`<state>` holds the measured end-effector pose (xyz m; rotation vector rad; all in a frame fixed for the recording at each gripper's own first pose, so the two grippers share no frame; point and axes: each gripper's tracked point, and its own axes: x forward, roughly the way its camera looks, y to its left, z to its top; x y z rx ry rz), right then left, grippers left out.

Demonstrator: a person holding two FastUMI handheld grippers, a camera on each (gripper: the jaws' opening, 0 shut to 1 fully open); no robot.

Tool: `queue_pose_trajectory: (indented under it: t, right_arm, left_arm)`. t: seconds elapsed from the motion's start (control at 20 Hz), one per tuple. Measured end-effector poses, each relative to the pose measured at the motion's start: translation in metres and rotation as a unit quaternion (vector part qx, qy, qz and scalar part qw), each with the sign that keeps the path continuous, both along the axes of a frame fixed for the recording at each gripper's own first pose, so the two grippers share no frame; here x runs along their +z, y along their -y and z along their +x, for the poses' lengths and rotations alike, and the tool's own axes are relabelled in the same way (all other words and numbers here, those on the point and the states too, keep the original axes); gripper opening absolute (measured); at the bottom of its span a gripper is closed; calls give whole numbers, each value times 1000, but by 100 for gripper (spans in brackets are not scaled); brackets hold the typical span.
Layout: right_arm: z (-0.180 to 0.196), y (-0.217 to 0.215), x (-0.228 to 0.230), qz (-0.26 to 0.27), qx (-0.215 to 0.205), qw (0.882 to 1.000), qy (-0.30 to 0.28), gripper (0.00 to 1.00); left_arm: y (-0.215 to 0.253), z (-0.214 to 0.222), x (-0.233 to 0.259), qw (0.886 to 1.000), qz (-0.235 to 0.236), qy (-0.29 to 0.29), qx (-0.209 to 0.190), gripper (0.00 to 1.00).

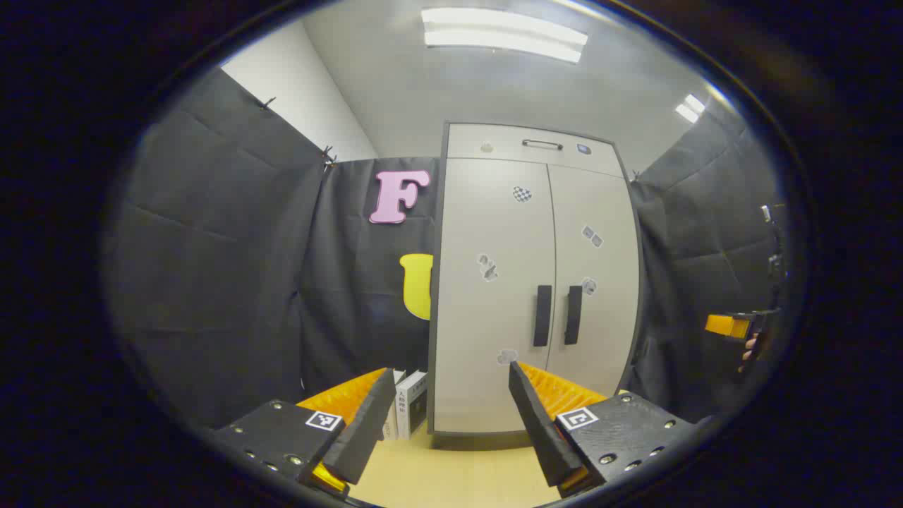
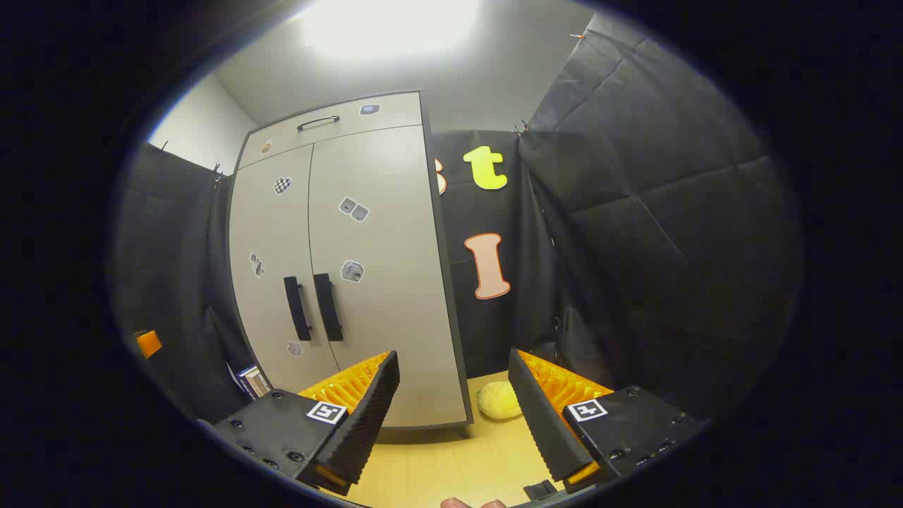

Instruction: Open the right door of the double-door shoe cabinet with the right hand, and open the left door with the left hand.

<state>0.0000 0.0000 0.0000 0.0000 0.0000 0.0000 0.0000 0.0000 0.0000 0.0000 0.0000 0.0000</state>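
Nothing started yet: shoe cabinet stands ahead on worktop, both doors closed. Left gripper and right gripper jaws spread, empty, well short. Next I'd guess: right gripper onto right handle.

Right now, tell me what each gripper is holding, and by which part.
Nothing. The left gripper and right gripper are both open, short of the closed cabinet's handles.
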Motion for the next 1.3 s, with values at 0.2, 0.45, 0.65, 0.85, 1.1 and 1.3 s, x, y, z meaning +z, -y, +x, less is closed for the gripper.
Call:
queue_pose_trajectory:
  t: [0.2,0.45,0.65,0.85,1.1,1.3]
  right_arm:
    - [-9,-14,-4,-3,5,1000,-5,98]
    - [-12,-34,-2,-37,24,999,-11,98]
    - [-10,-46,1,-29,34,999,-13,98]
    - [-5,-54,2,-28,38,999,-17,98]
    - [10,-75,15,-48,52,997,-17,98]
    - [28,-106,25,-51,74,996,-25,98]
  left_arm:
    - [-8,-1,-6,1000,-3,-8,-2,93]
    - [-8,2,-11,1000,-9,-14,-3,93]
    - [-5,5,-13,1000,3,-15,-7,93]
    - [-2,10,-22,1000,-5,-24,-9,93]
    - [-5,16,-37,999,-6,-36,-14,93]
    - [-11,27,-53,999,-2,-53,-7,92]
